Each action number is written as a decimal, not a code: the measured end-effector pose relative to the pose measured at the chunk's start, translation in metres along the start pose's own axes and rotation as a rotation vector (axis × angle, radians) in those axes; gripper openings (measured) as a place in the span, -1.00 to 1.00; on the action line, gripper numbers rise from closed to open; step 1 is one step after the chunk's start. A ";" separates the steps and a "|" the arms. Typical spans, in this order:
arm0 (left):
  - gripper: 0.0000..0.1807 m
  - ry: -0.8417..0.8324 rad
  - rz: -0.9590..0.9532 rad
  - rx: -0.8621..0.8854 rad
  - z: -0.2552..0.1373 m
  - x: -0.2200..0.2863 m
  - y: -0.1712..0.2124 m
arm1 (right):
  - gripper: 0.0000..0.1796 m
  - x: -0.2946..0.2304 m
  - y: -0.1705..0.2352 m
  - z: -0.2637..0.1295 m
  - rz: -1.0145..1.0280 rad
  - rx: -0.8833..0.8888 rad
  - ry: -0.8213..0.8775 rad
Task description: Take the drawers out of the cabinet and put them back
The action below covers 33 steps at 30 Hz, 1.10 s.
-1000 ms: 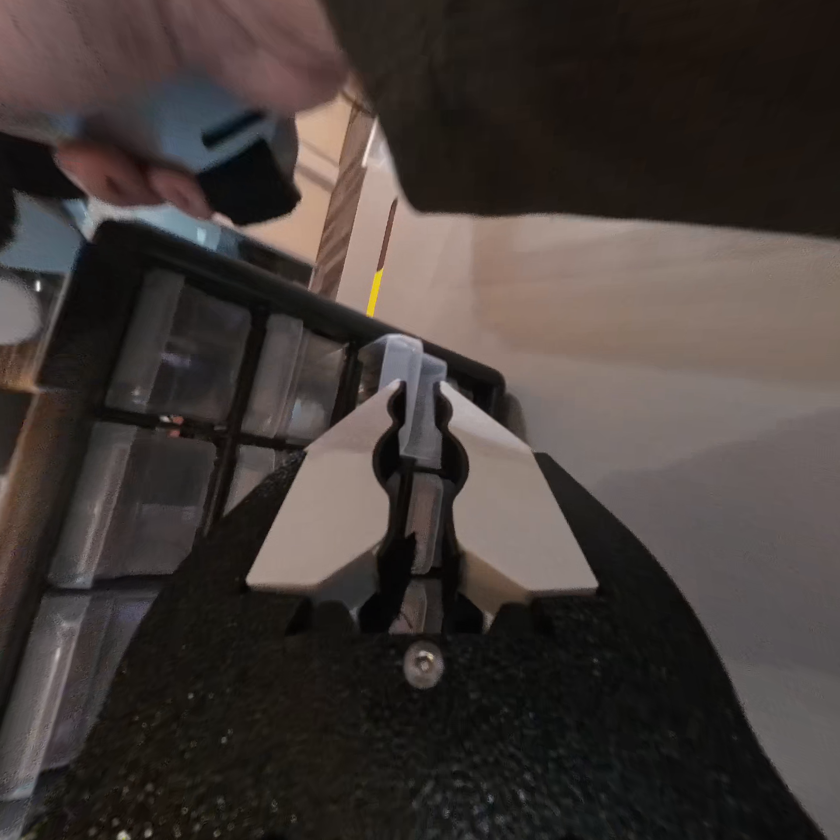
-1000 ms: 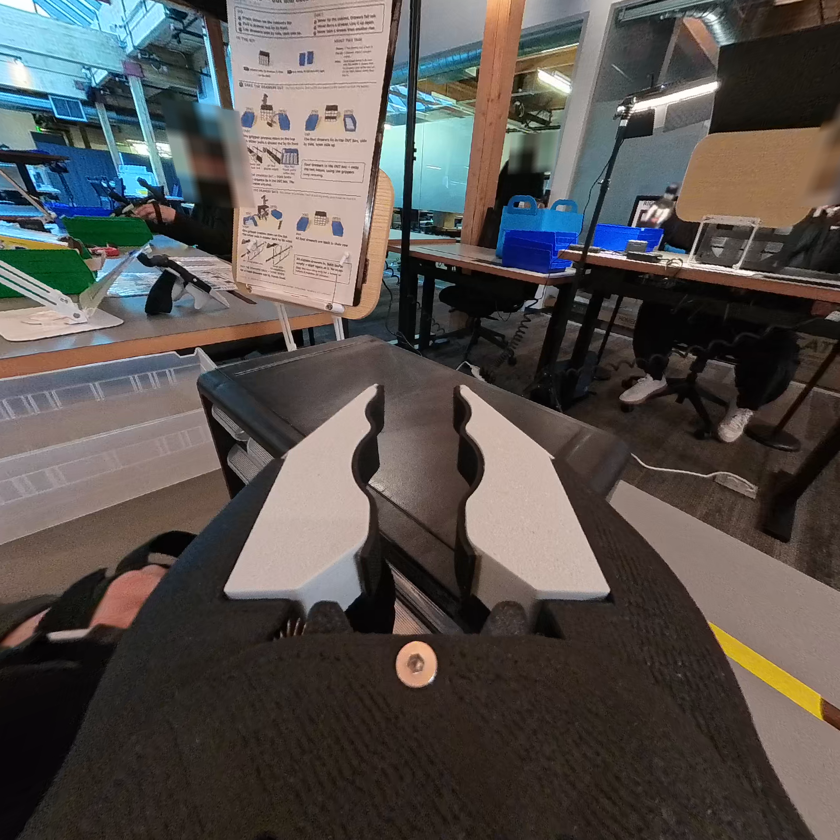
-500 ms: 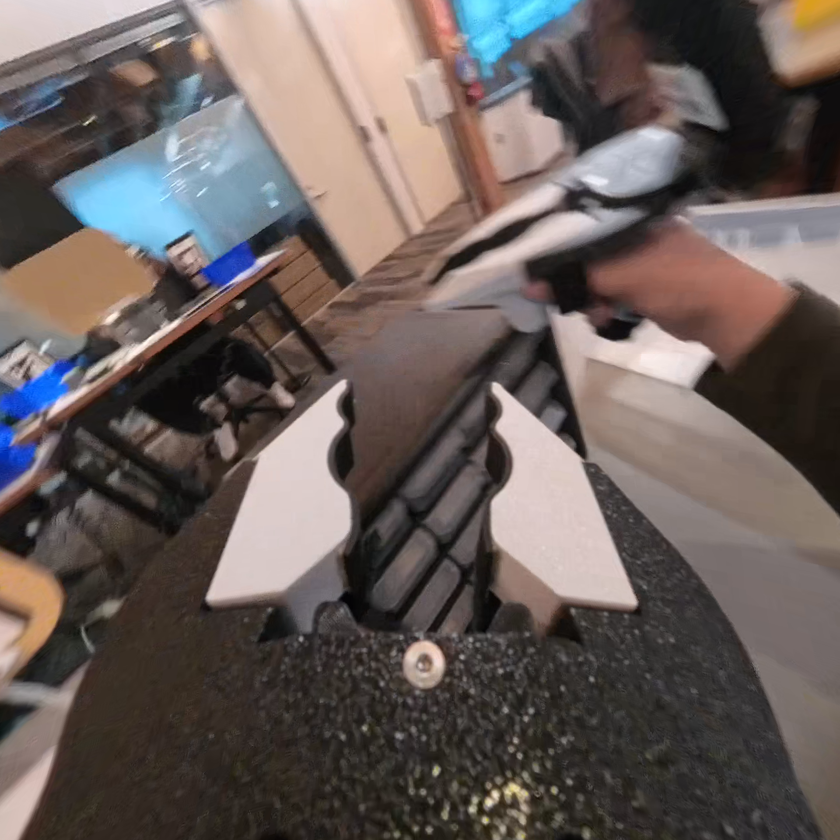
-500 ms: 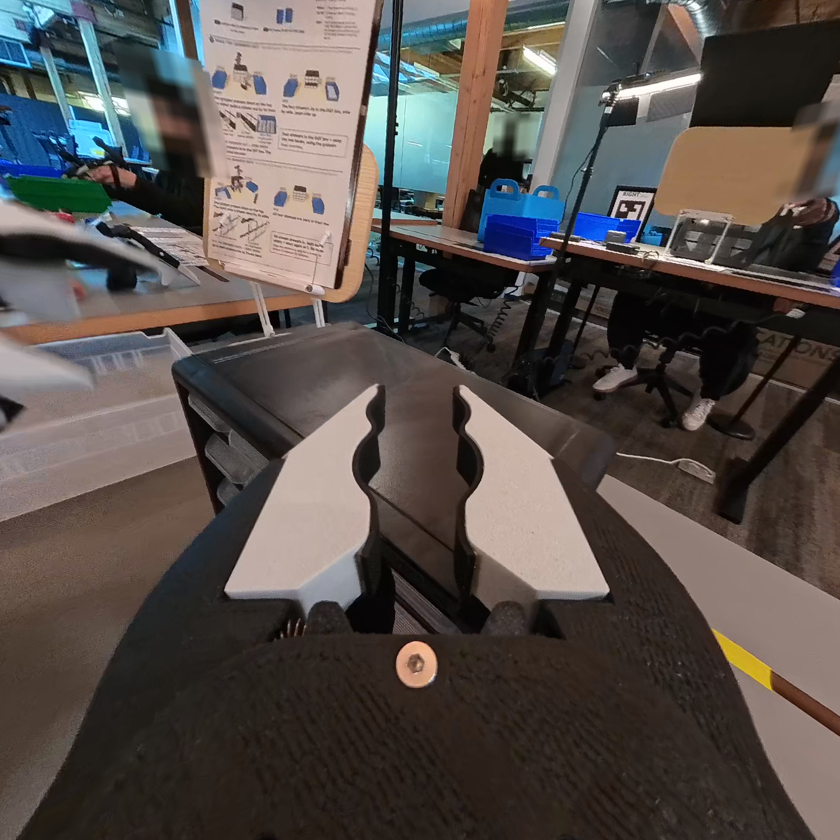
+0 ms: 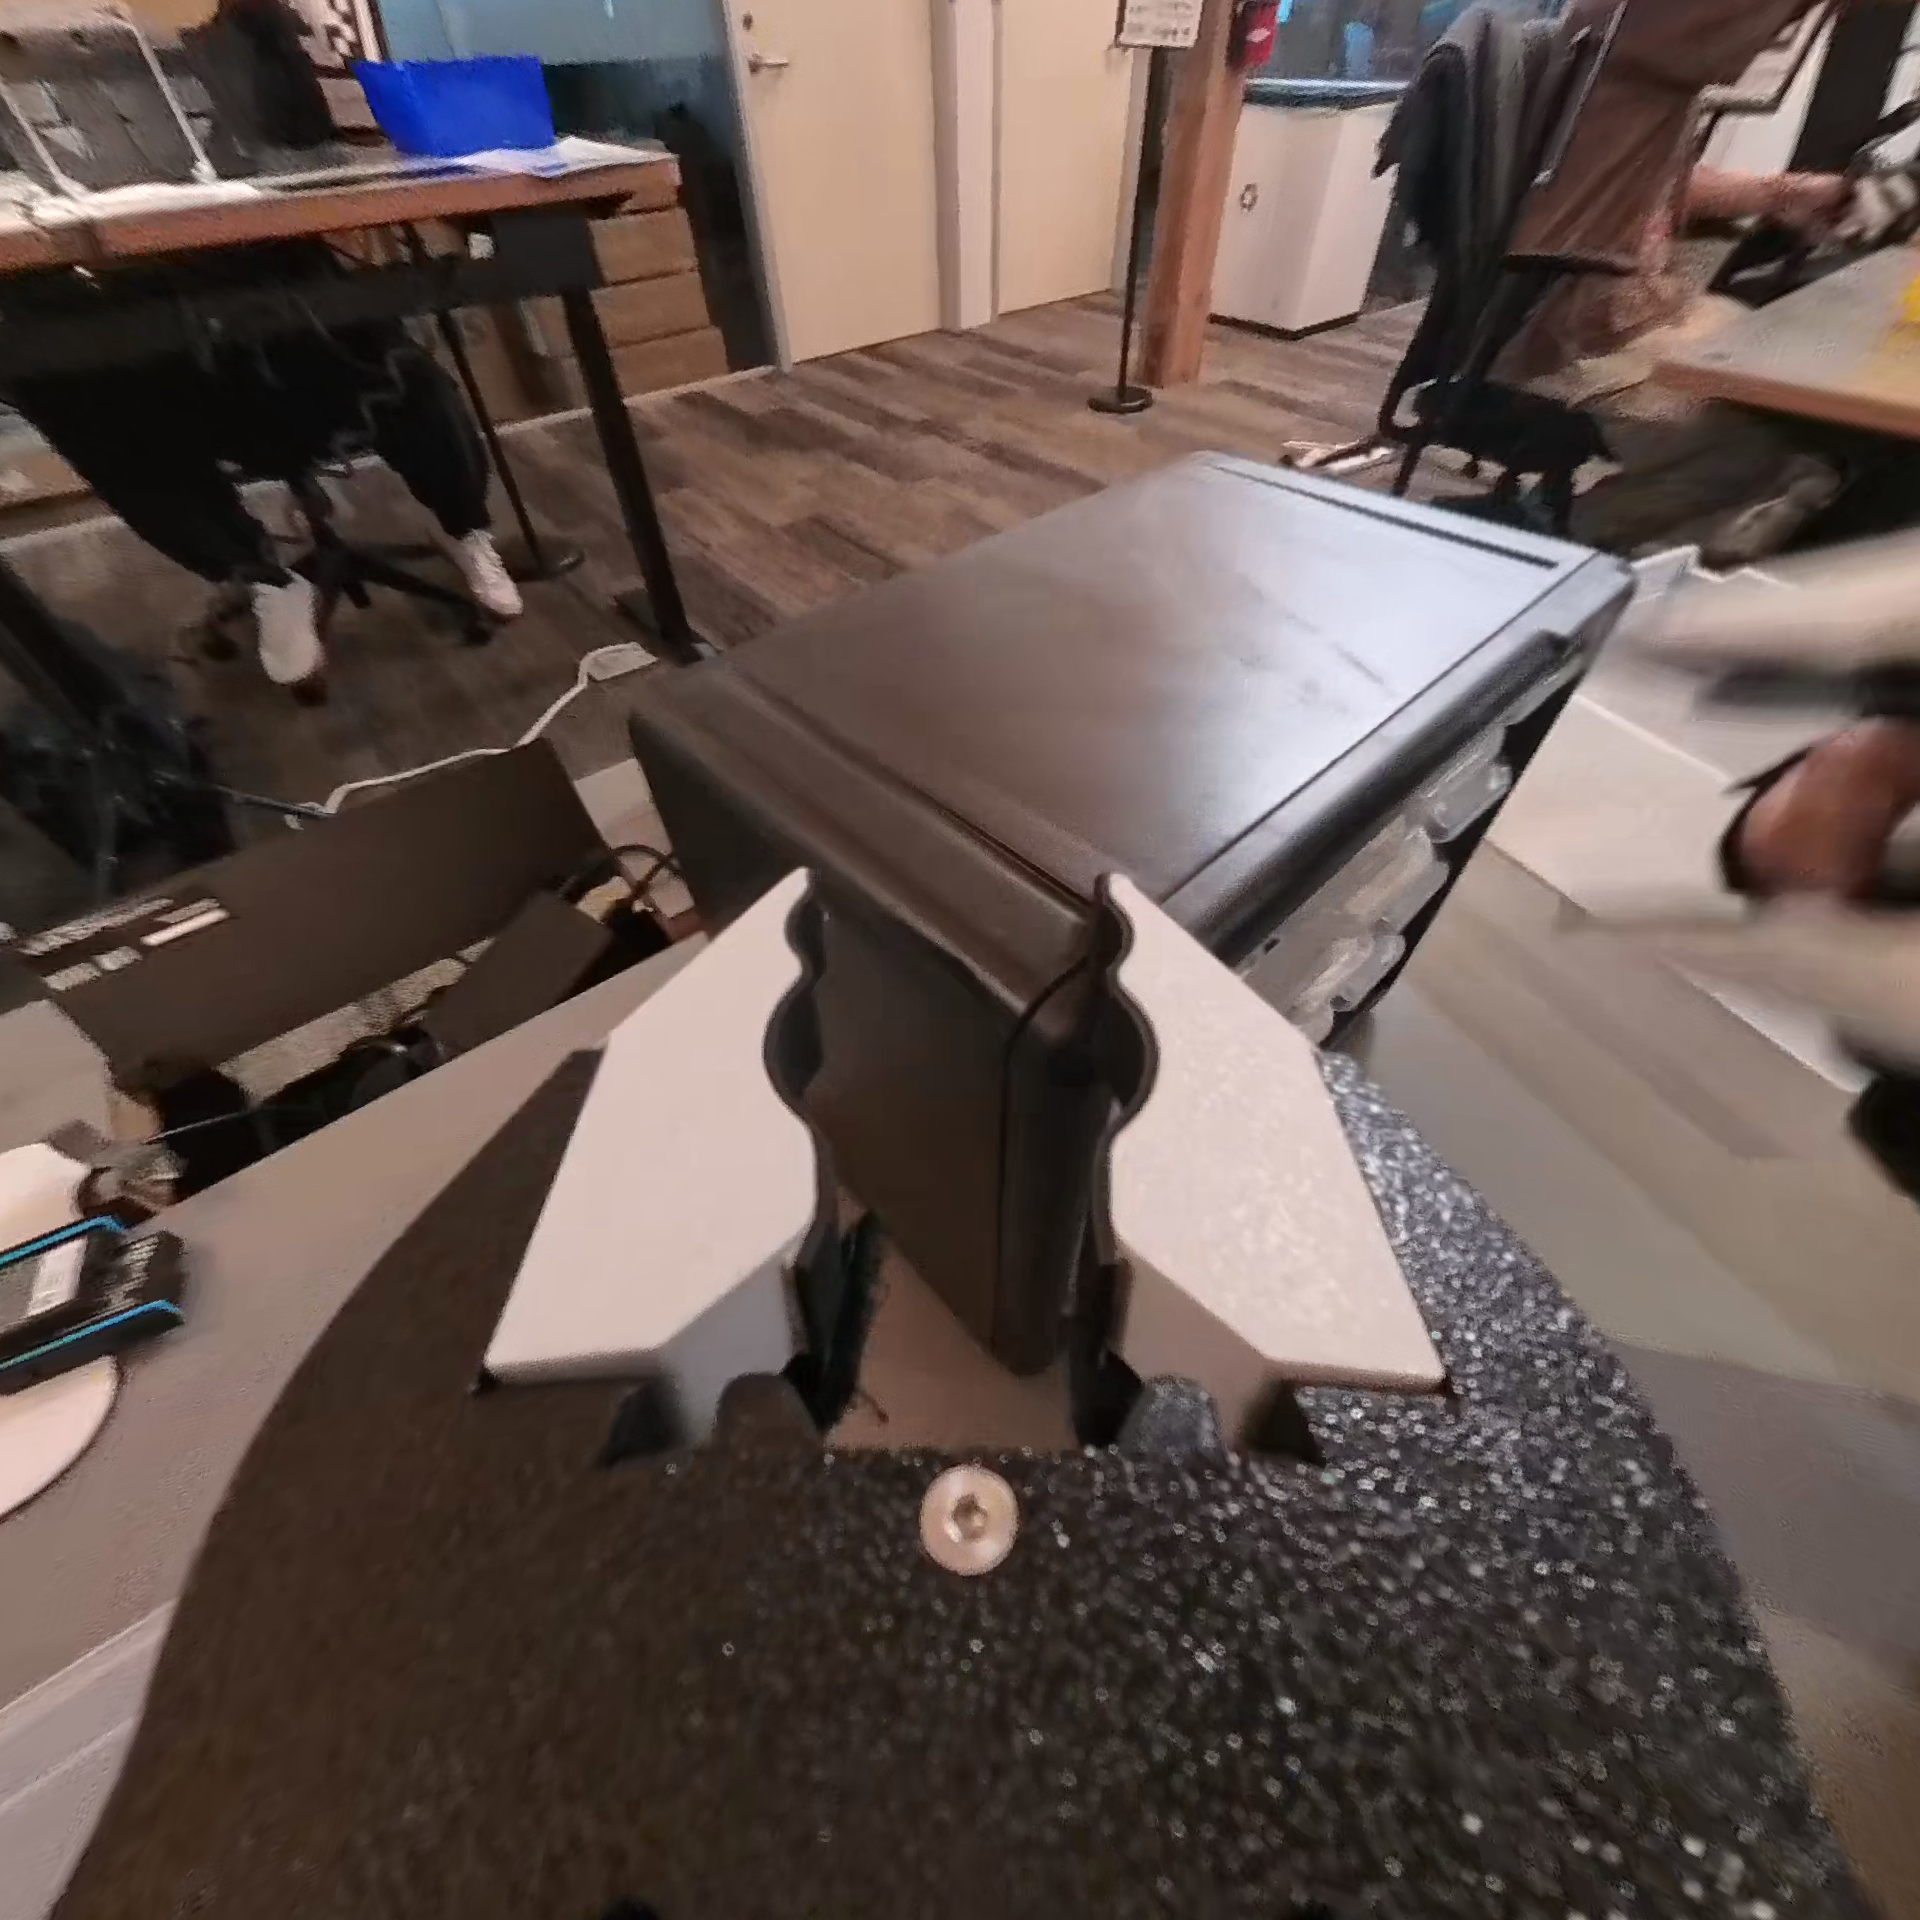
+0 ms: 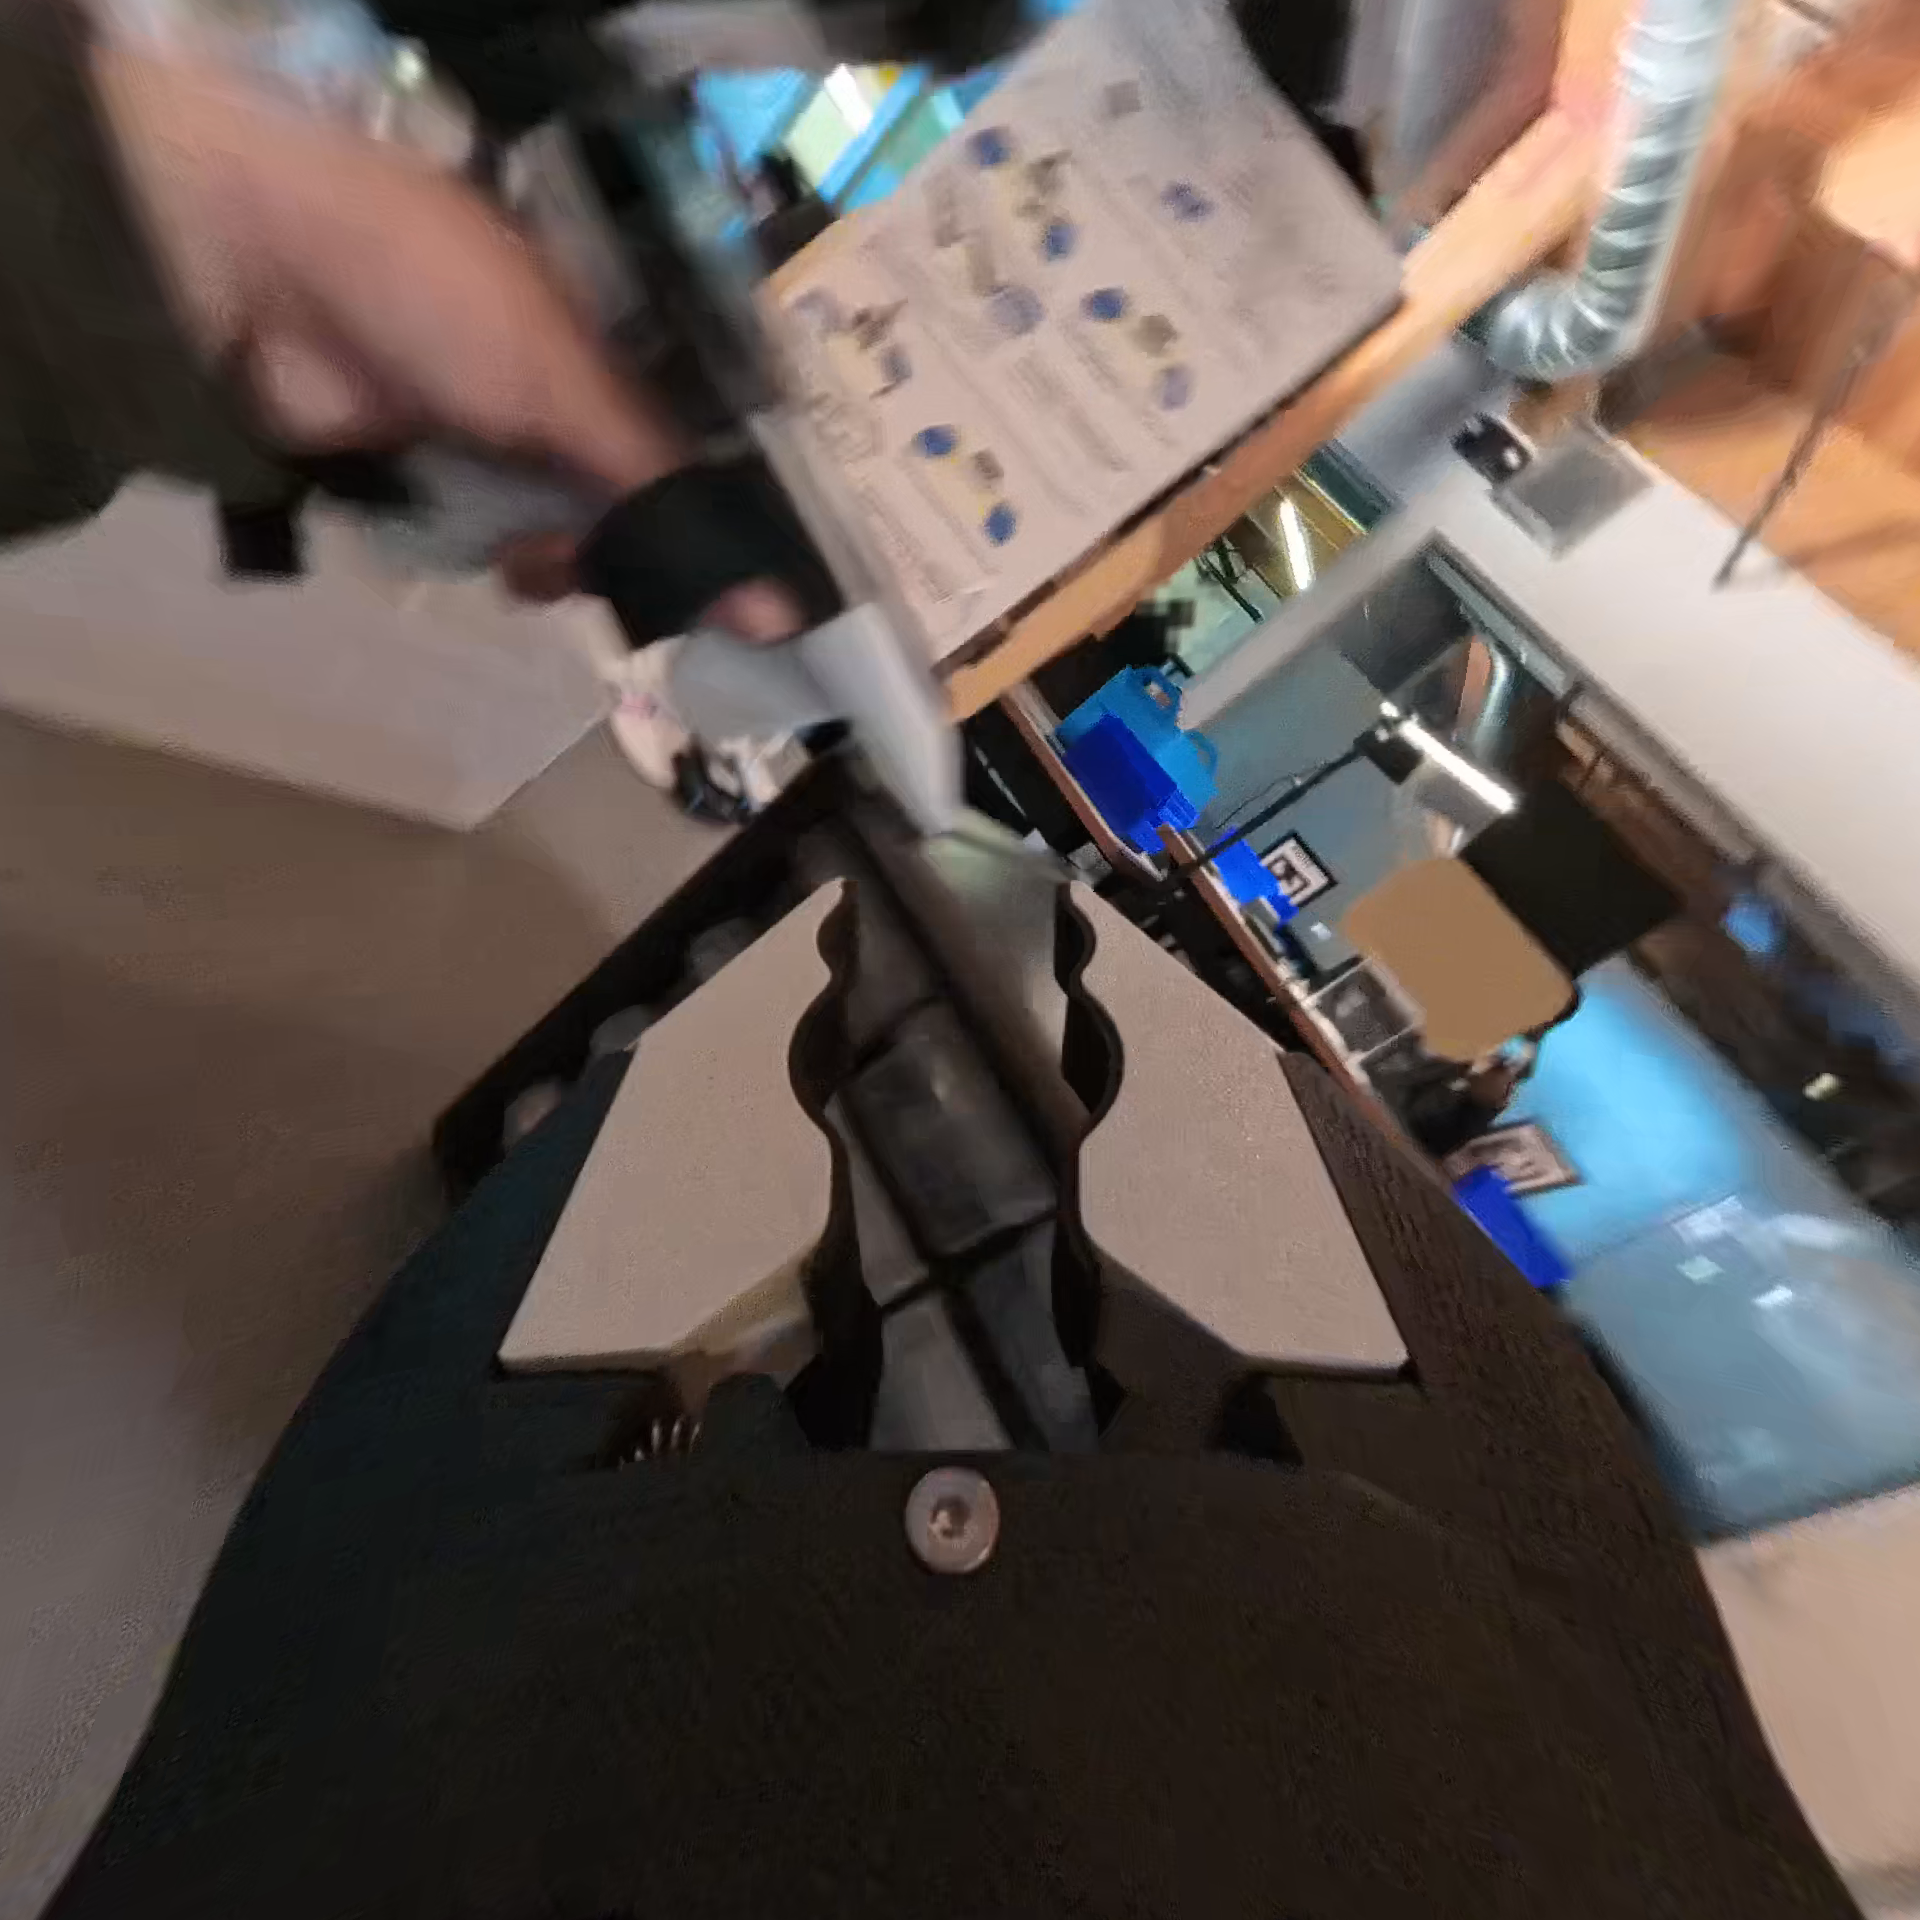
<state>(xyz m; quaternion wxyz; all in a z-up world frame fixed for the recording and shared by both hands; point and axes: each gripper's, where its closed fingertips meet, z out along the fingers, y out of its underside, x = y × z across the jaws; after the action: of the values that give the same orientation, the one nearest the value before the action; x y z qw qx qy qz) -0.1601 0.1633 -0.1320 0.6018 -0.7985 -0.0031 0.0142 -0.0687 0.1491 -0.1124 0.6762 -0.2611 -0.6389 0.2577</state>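
One black cabinet (image 5: 1195, 665), two tools (image 5: 956, 914) (image 6: 956, 904), one blue bin (image 5: 452, 104), one instruction sheet (image 6: 1049, 343).

We are in an open-plan office or lab workspace. Around us stand wood-topped desks (image 5: 343, 208) on black legs, a rolling office chair (image 5: 1475, 416), grey plank flooring (image 5: 883, 447) and a timber post (image 5: 1195, 187). A blue bin (image 5: 457, 99) sits on 1 desk. An illustrated instruction sheet (image 6: 1049, 343) on a board, exposed silver ducting (image 6: 1621, 208) and more blue bins (image 6: 1132, 769) add a workshop feel.
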 end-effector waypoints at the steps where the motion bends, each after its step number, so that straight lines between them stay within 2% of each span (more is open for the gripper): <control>1: -0.49 0.024 -0.013 0.003 0.001 0.001 0.000 | -0.61 -0.026 0.007 0.004 -0.109 -0.027 -0.019; 5: -0.53 0.095 -0.012 0.013 0.004 0.013 0.000 | -0.65 -0.095 0.047 0.018 -0.604 -0.137 0.050; 7: -0.55 0.108 0.001 0.019 0.007 0.017 -0.001 | -0.65 -0.112 0.055 0.027 -0.720 -0.144 0.069; 13: -0.51 0.112 -0.008 0.023 0.009 0.017 -0.002 | -0.62 -0.109 0.089 0.046 -0.746 -0.248 0.090; 18: -0.52 0.096 -0.013 0.027 0.008 0.012 -0.001 | -0.69 -0.112 0.103 0.053 -0.820 -0.252 0.066; 21: -0.52 0.086 -0.009 0.024 0.008 0.011 -0.001 | -0.75 -0.110 0.101 0.055 -0.857 -0.232 0.092; 24: -0.51 0.076 0.002 0.023 0.008 0.011 -0.002 | -0.93 -0.107 0.096 0.053 -0.892 -0.214 0.129; 33: -0.53 0.082 -0.004 0.031 0.012 0.012 -0.003 | -0.94 -0.114 0.087 0.039 -0.929 -0.207 0.139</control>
<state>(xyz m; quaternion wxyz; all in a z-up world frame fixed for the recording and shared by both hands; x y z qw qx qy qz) -0.1479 0.1754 -0.1330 0.6139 -0.7889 0.0202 -0.0200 -0.1148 0.1363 -0.2531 0.7315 -0.0304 -0.6634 -0.1547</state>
